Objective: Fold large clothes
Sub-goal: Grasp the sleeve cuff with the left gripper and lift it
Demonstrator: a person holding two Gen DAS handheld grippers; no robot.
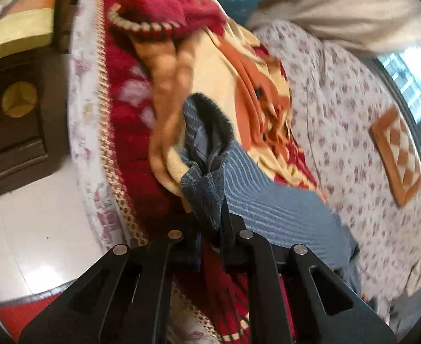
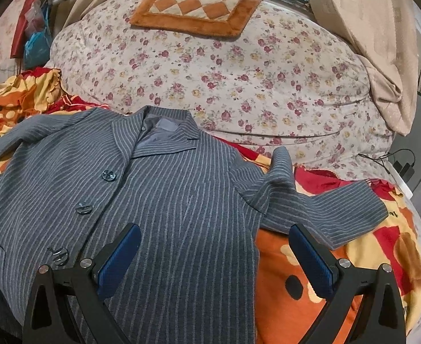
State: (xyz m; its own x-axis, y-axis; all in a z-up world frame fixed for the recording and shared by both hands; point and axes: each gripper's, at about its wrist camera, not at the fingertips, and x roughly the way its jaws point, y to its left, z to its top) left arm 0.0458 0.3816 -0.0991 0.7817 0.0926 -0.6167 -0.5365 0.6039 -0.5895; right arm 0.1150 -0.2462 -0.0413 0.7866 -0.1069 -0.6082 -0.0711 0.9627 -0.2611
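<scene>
Pinching a bunched sleeve end, the left gripper (image 1: 213, 223) is holding the soft, floppy grey pinstriped wool jacket (image 2: 164, 200); the right gripper (image 2: 213, 261) is hovering wide over it, spread on the red-orange fleece blanket (image 2: 310, 272) covering the bed.

The left wrist view looks down along the left claw (image 1: 212, 226), close above the bed's edge. The right wrist view looks down across the bed (image 2: 239, 86) toward the window at 12 o'clock. Both views share the striped jacket (image 2: 159, 200) and checkered cushion (image 2: 196, 8).
</scene>
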